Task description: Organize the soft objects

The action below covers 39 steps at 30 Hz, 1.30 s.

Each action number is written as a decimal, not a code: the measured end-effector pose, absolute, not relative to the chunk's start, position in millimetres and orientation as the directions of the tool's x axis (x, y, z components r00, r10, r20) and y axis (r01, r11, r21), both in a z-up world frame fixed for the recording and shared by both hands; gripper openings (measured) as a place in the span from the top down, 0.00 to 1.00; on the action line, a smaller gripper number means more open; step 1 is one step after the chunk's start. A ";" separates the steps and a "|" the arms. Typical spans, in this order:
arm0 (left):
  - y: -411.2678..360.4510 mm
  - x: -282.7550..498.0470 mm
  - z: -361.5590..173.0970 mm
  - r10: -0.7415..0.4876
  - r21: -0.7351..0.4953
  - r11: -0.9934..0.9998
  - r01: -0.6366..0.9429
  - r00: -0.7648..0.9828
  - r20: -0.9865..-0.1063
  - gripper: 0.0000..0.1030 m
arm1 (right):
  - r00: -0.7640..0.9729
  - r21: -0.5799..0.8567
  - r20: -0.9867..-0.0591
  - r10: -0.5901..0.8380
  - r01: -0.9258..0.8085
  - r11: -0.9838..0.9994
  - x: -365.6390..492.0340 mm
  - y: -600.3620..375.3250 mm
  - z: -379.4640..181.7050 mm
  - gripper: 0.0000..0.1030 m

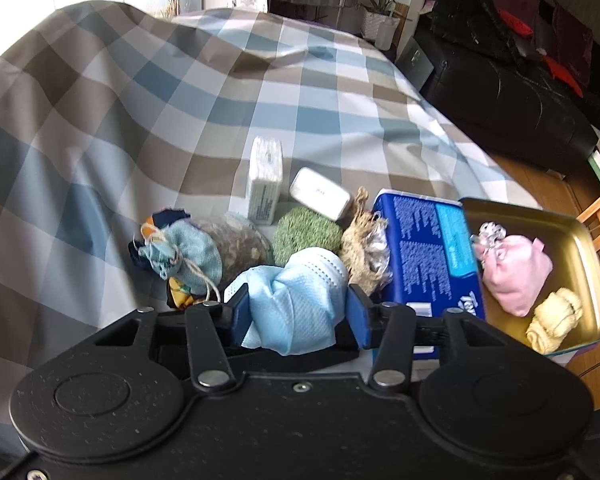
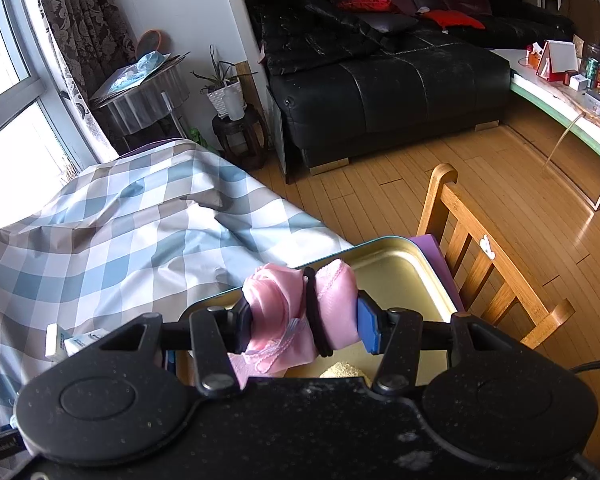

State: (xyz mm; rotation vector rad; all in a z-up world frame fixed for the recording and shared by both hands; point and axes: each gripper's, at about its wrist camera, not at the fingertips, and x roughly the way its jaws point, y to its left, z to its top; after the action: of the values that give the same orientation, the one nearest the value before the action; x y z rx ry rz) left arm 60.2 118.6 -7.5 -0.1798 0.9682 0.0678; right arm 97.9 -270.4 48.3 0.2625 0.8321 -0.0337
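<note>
My left gripper (image 1: pixel 298 308) is shut on a light blue face mask (image 1: pixel 296 304), held above the checked cloth near a pile of soft items: a blue drawstring pouch (image 1: pixel 184 258), a green scrubby ball (image 1: pixel 306 234) and a straw-coloured bundle (image 1: pixel 364 248). A gold tin tray (image 1: pixel 584 240) at the right holds a pink pouch (image 1: pixel 518 274) and a cream knotted cloth (image 1: pixel 556 318). My right gripper (image 2: pixel 304 320) is shut on a pink satin bundle (image 2: pixel 292 312) tied with a black band, held over the same gold tray (image 2: pixel 404 264).
A white tissue pack (image 1: pixel 265 180), a white box (image 1: pixel 320 193) and a blue tissue package (image 1: pixel 424 252) lie on the checked cloth (image 1: pixel 140 120). A wooden chair (image 2: pixel 488 264) stands right of the tray. A black sofa (image 2: pixel 380 76) is beyond.
</note>
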 end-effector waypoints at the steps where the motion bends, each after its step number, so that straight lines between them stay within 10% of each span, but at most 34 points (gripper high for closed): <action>1: 117.8 60.9 -4.2 -0.029 -0.128 0.983 -0.135 0.570 -0.821 0.53 | 0.675 0.217 -0.734 0.073 0.132 0.967 97.7 -270.3 48.2 0.51; 39: -61.5 102.3 -26.4 -0.231 -0.164 0.969 0.184 0.449 -0.863 0.44 | 0.652 0.257 -0.754 0.075 0.189 0.948 114.9 -310.7 50.2 0.50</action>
State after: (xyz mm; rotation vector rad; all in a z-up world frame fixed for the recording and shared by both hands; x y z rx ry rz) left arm 102.3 -61.5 -26.4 -0.0487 1.0750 -0.2569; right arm 114.9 -310.7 50.2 0.3280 0.8621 -0.0660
